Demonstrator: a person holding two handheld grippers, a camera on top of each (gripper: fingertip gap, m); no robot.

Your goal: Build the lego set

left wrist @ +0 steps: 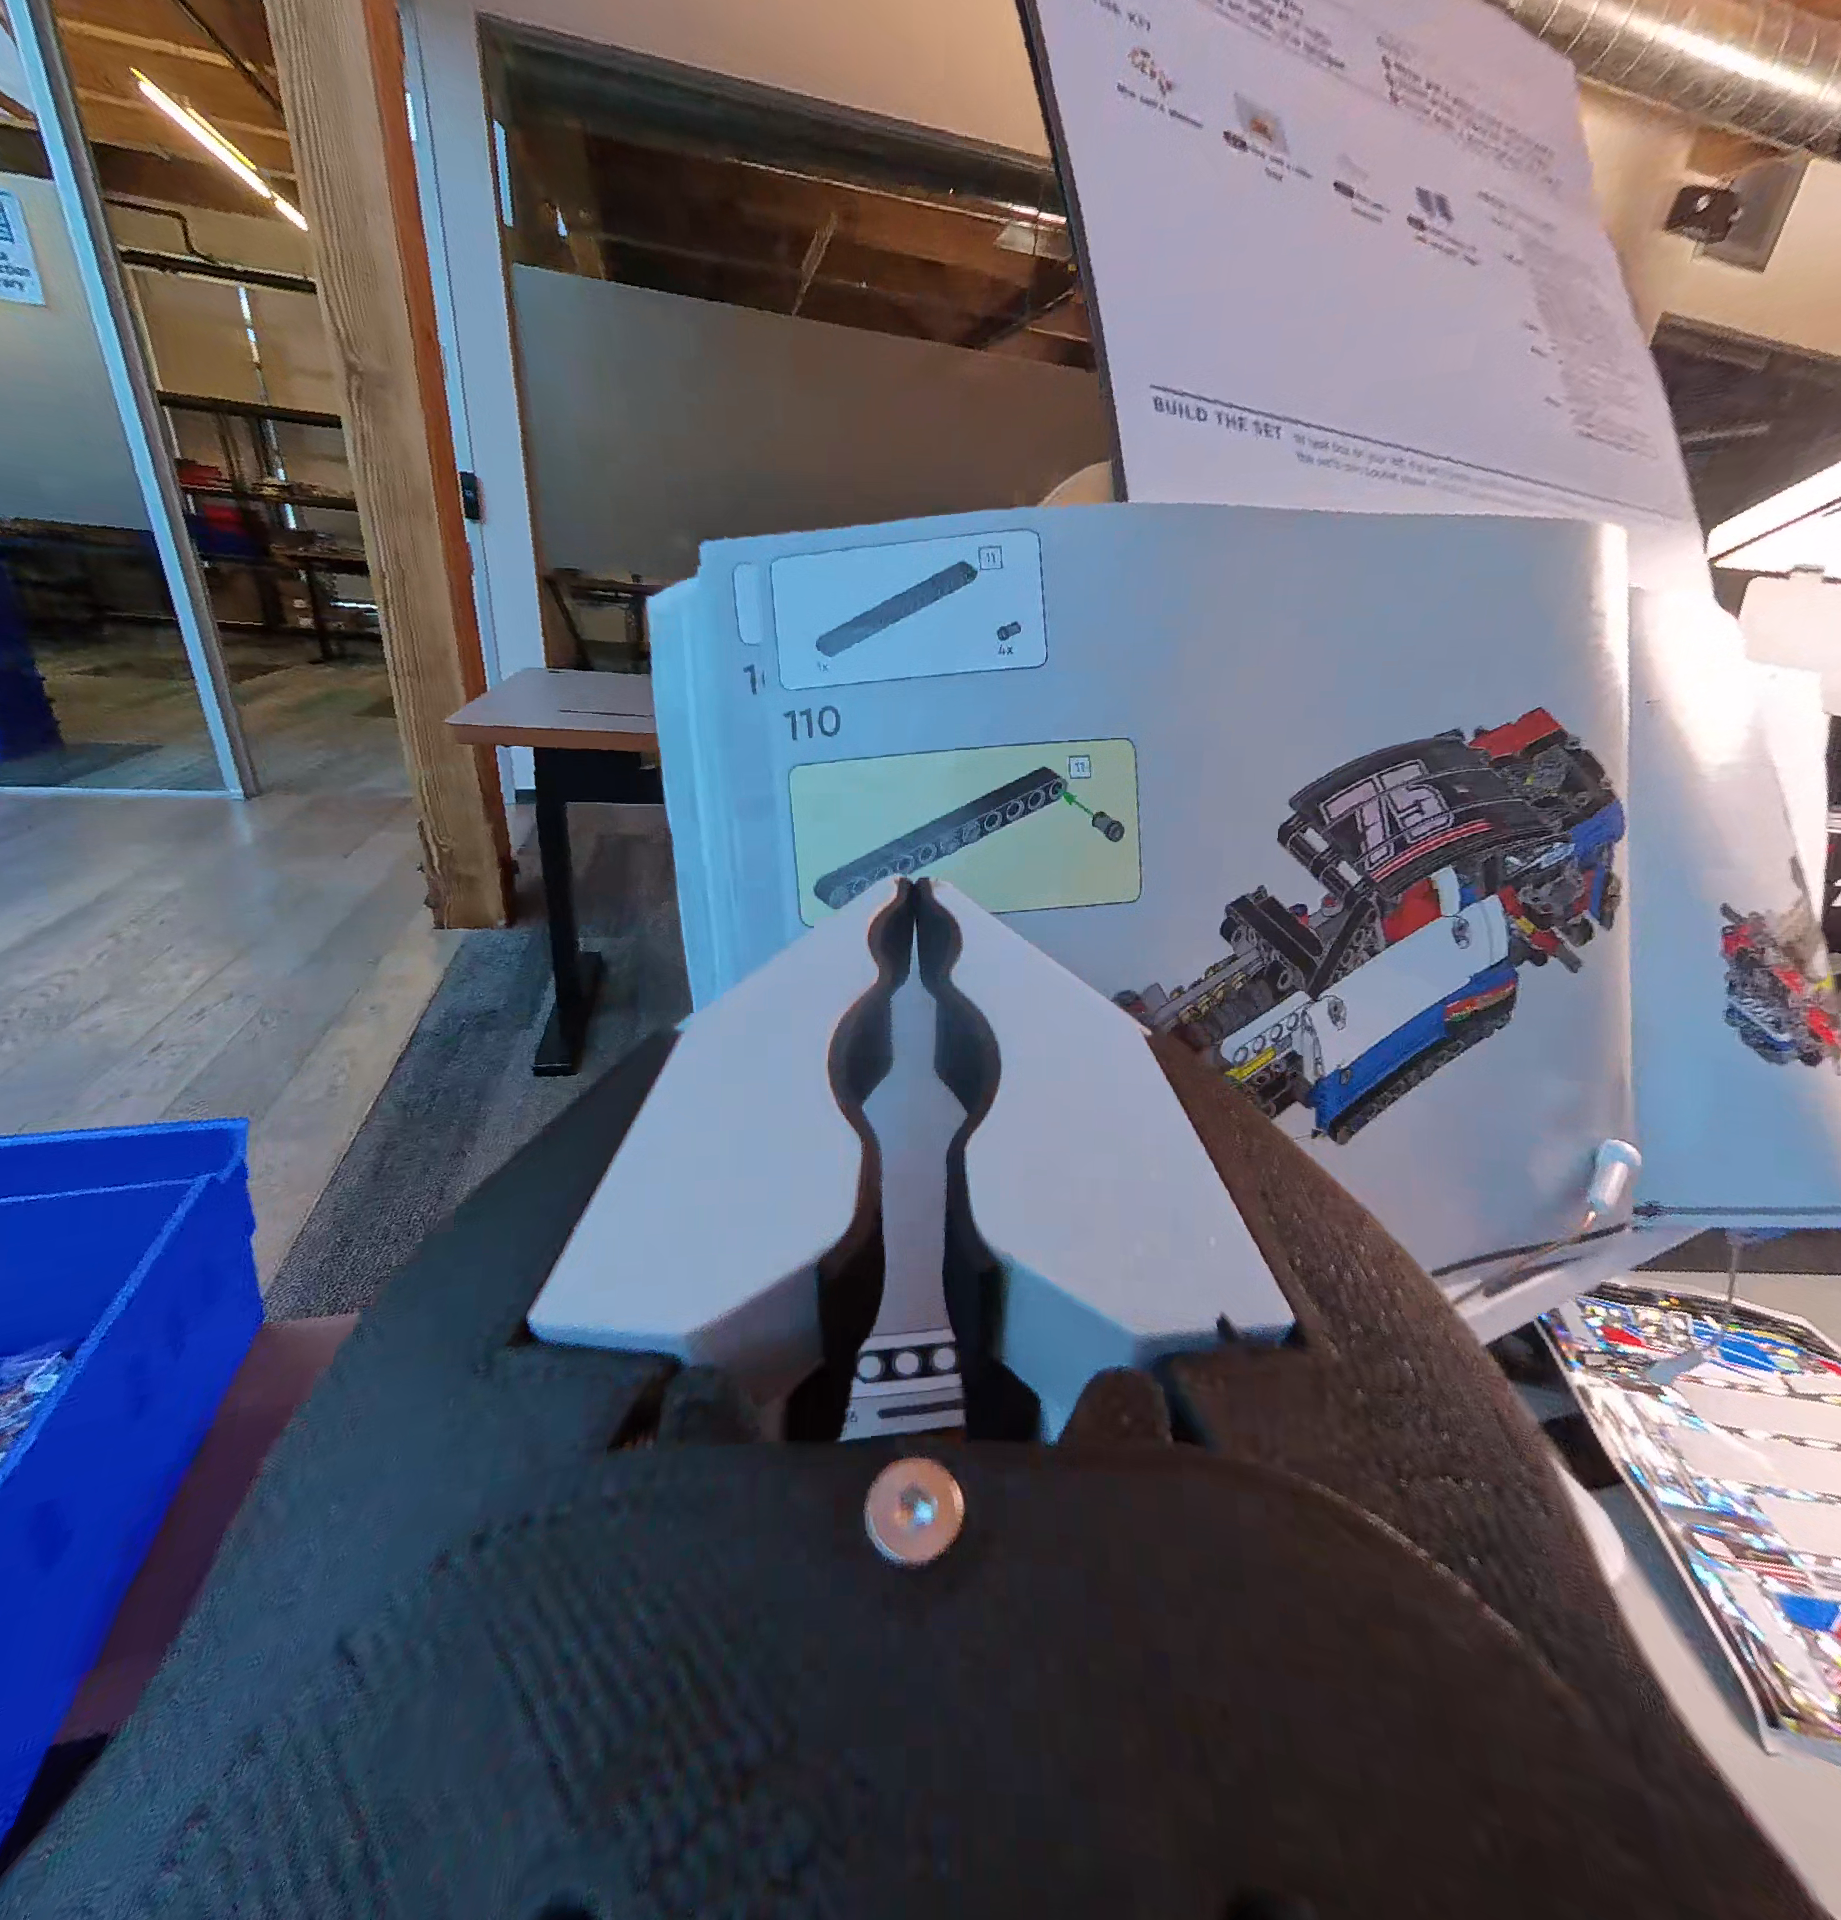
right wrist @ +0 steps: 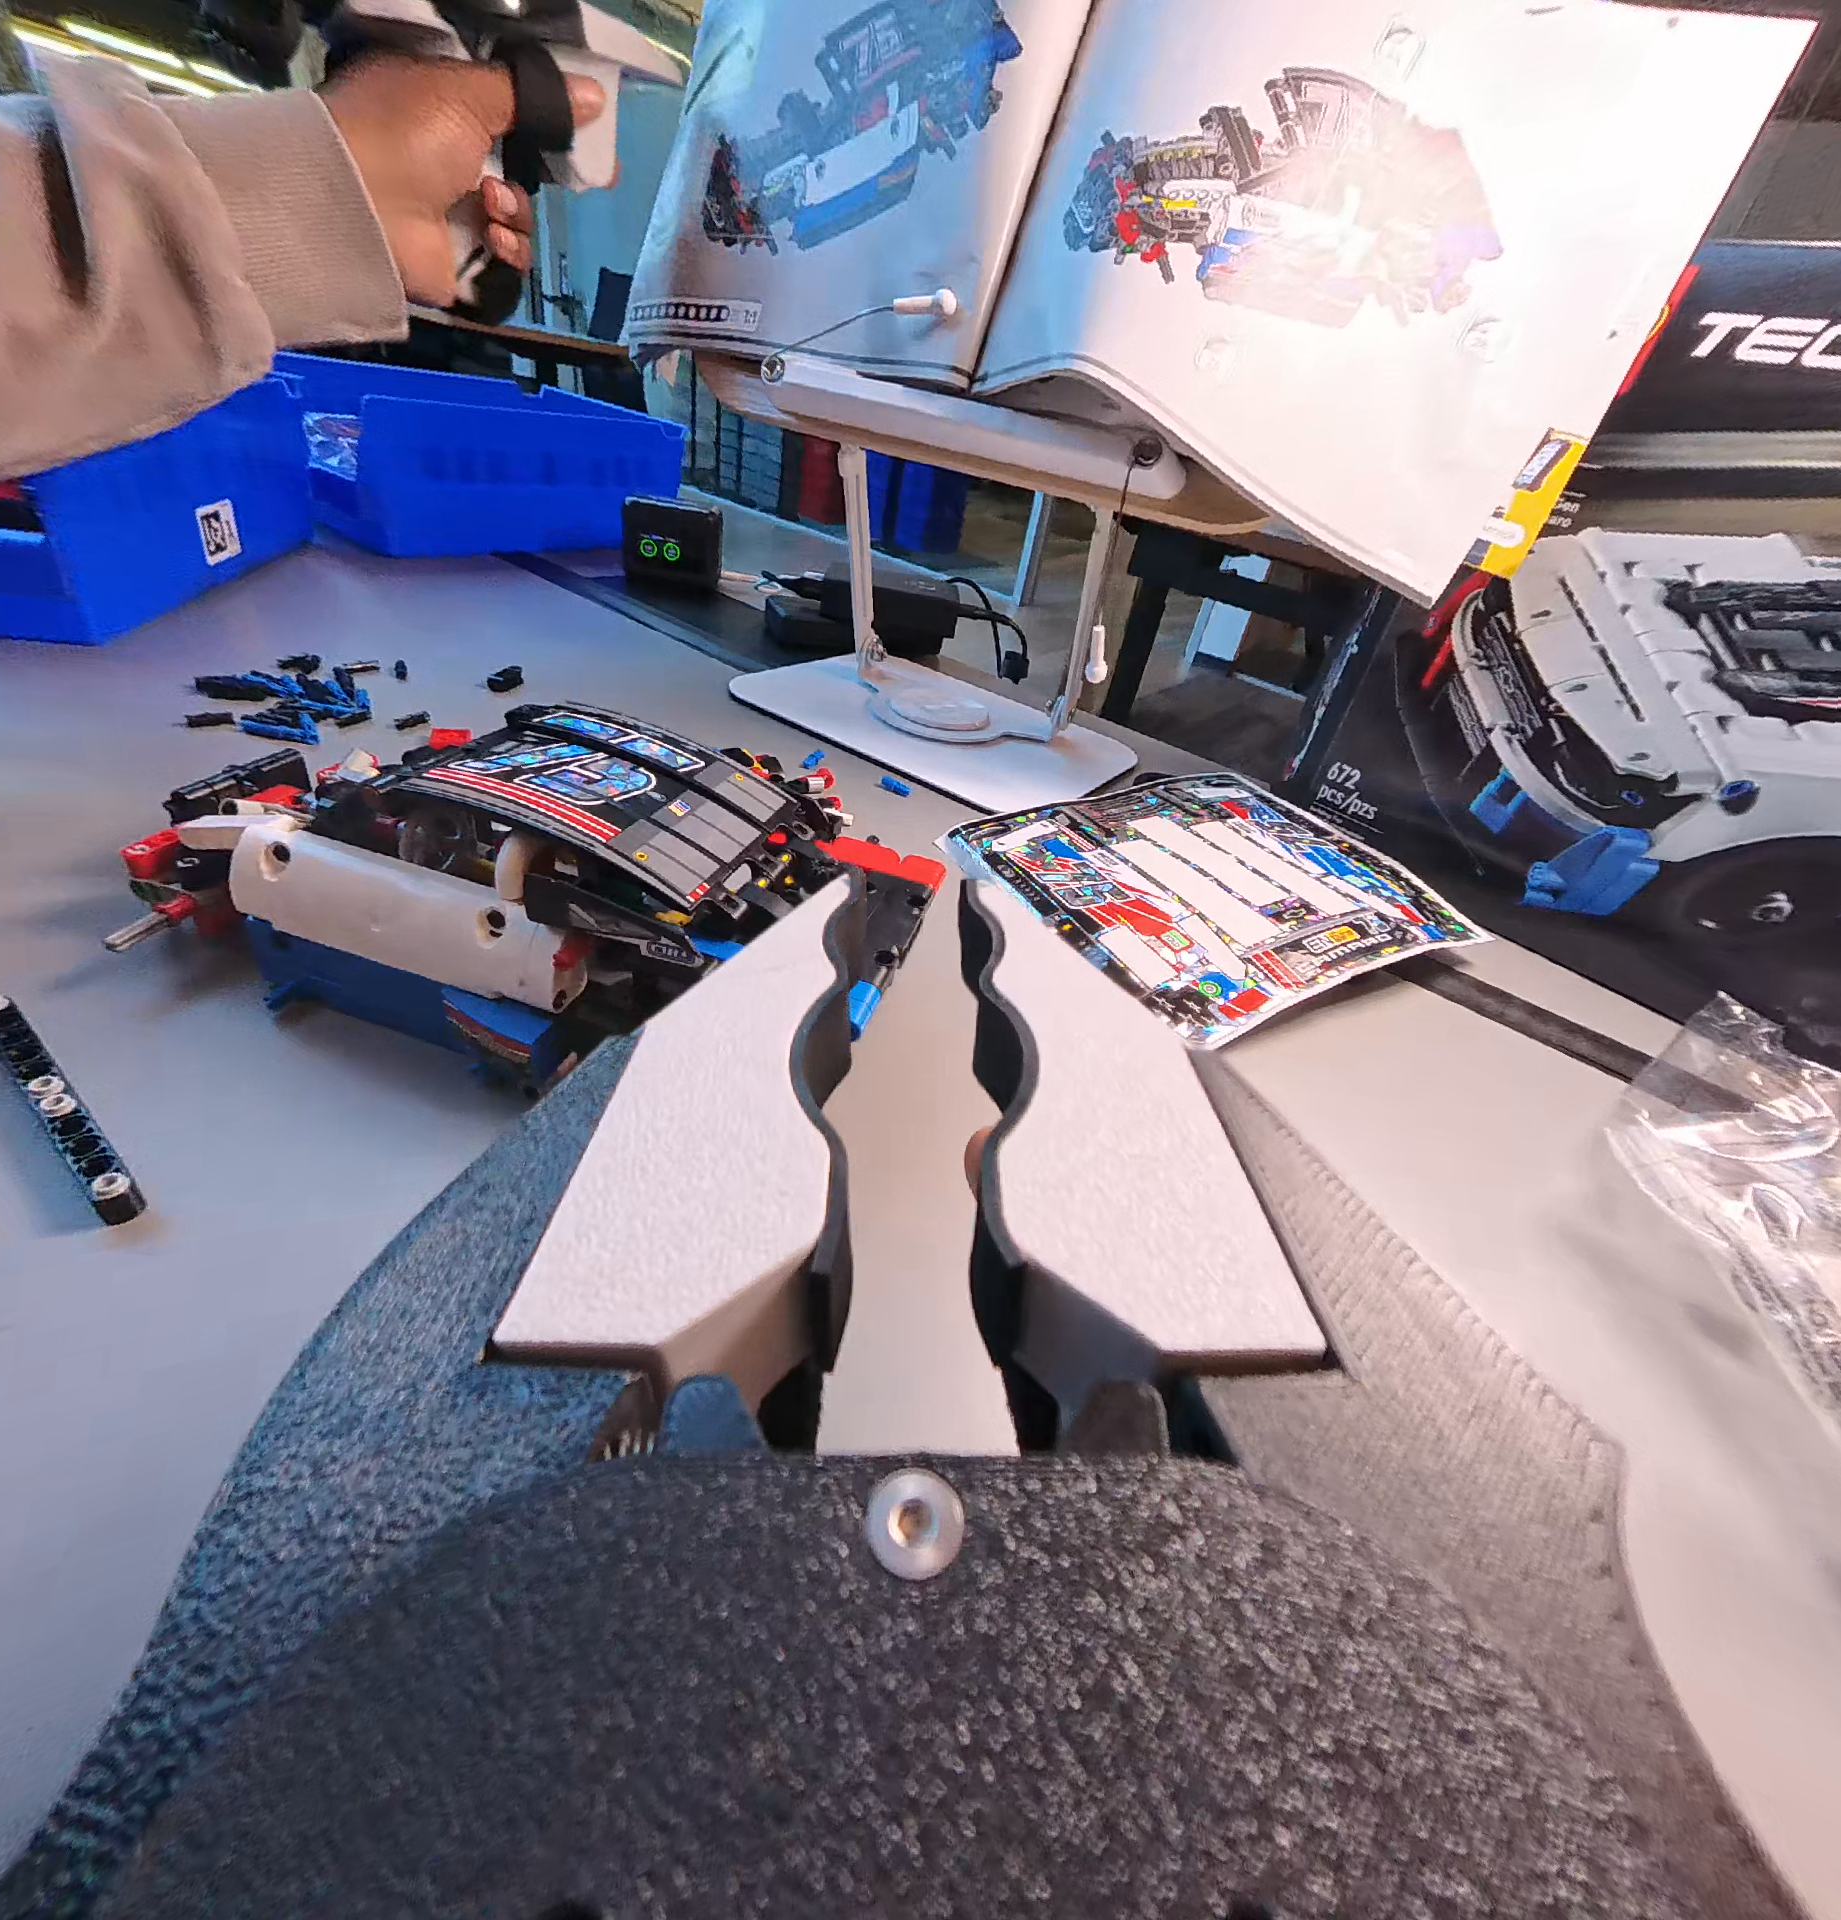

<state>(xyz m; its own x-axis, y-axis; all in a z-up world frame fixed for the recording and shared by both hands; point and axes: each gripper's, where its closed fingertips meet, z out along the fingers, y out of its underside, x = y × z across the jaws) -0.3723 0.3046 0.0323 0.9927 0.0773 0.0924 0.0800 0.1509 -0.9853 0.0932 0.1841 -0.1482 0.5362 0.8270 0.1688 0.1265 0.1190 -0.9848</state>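
The part-built Lego car (right wrist: 480, 862), black roof over white and blue sides, lies on the grey table (right wrist: 272, 1299). My right gripper (right wrist: 911, 888) hovers open and empty just right of its rear. A black beam (right wrist: 59, 1112) with pins in it lies at the left. Loose blue and black pins (right wrist: 282, 696) lie behind the car. My left gripper (left wrist: 914, 894) is raised and shut, its tips in front of the left page of the open instruction booklet (left wrist: 1259, 831). Whether paper sits between the tips does not show. A person's hand (right wrist: 448, 177) holds it up.
The booklet rests on a white stand (right wrist: 937, 717). A sticker sheet (right wrist: 1207, 904) lies right of my right gripper, with the set's box (right wrist: 1622, 727) behind it and a clear plastic bag (right wrist: 1778, 1195) at the right. Blue bins (right wrist: 500, 468) stand at the back left. Tip to tip, the grippers are about 50 cm apart. My right gripper's tips are some 20 cm from the black beam (right wrist: 59, 1112).
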